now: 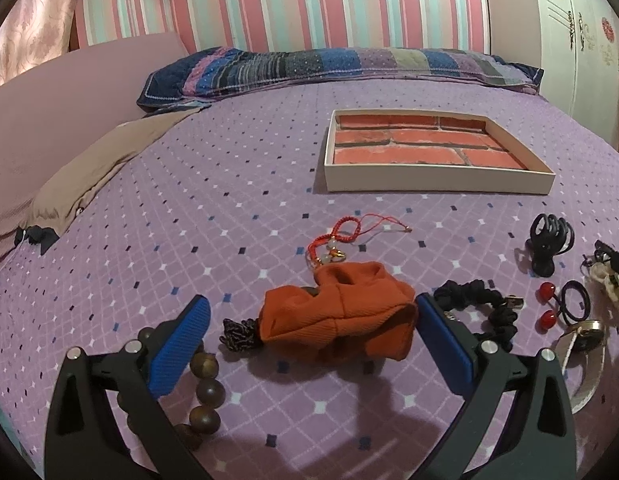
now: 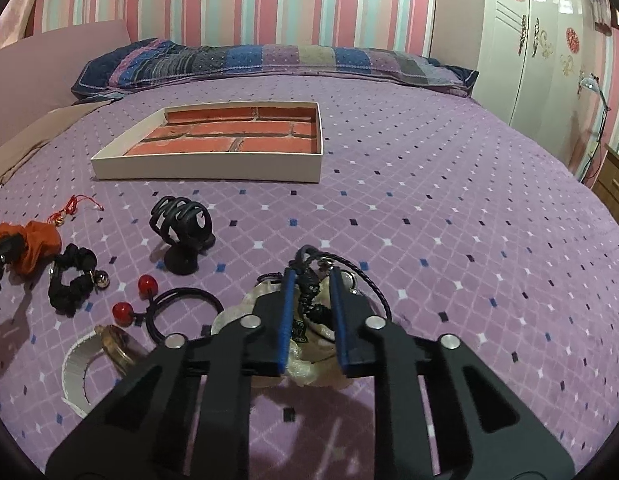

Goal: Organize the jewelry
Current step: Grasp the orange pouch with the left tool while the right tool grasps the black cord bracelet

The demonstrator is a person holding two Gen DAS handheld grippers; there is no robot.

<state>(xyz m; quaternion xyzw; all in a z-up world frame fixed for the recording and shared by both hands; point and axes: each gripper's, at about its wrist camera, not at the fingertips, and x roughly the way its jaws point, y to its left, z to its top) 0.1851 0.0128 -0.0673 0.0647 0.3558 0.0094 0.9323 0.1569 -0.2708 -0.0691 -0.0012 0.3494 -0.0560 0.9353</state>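
while your left tool (image 1: pixel 309 320) hangs with its blue pads spread wide on either side of the orange scrunchie (image 1: pixel 341 312), it grips nothing; the right pad touches the scrunchie's edge. your right tool (image 2: pixel 312 312) has its pads drawn close around a black braided cord bracelet (image 2: pixel 313 292) lying on a pale pouch (image 2: pixel 309 364), though you cannot tell whether they truly pinch it. the brick-lined tray (image 2: pixel 213 170) sits farther up the bed (image 2: pixel 429 200), holding no jewelry. scattered on the bed near you are a wooden bead bracelet (image 1: pixel 207 392), a red string bracelet (image 1: pixel 341 240), a black claw clip (image 2: pixel 181 232), a black scrunchie (image 2: pixel 71 280), a hair tie with red balls (image 2: pixel 149 300) and a watch (image 2: pixel 109 348).
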